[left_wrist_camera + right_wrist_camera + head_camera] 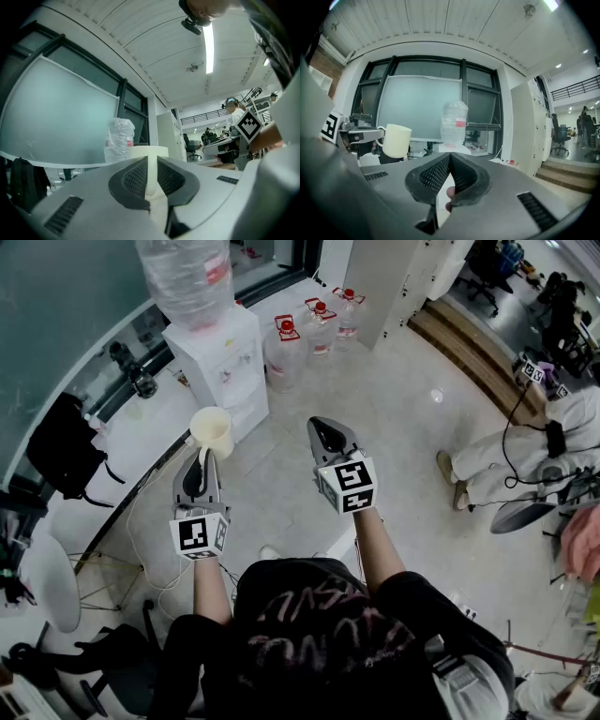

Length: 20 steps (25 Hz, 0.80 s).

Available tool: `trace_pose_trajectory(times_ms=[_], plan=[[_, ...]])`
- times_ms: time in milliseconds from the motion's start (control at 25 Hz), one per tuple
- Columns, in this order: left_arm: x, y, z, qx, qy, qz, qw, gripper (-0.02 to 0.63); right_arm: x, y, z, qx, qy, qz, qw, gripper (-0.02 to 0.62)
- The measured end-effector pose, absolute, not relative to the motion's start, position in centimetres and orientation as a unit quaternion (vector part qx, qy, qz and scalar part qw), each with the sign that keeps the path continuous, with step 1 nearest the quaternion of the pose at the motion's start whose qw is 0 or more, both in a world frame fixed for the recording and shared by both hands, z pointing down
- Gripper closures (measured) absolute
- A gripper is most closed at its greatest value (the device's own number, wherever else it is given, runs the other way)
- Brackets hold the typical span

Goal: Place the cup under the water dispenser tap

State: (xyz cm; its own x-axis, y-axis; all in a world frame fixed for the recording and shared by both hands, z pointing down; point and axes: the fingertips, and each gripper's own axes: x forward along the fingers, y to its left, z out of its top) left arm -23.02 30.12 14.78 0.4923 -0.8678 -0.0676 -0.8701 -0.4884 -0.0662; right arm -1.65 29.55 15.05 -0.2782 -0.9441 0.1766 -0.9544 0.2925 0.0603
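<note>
Left gripper clamped on cup handle; cup in air left of centre, near water dispenser at upper left. Right gripper jaws together, empty. Pickup done; setting cup under dispenser not yet done.

Nothing can be read. The red label on the water bottle (too small) and the shirt print are blurry.

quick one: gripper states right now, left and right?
Left gripper: closed on the handle of the cream ceramic cup.
Right gripper: closed, nothing between its jaws.
</note>
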Motion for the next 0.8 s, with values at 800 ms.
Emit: trace_pose_trajectory(times_ms=[800], plan=[[-24.5,26.9,15.9,-0.873,0.486,0.009,0.041,0.561,-4.1,26.3,16.2,0.600,-0.794,0.032,0.086,0.581]])
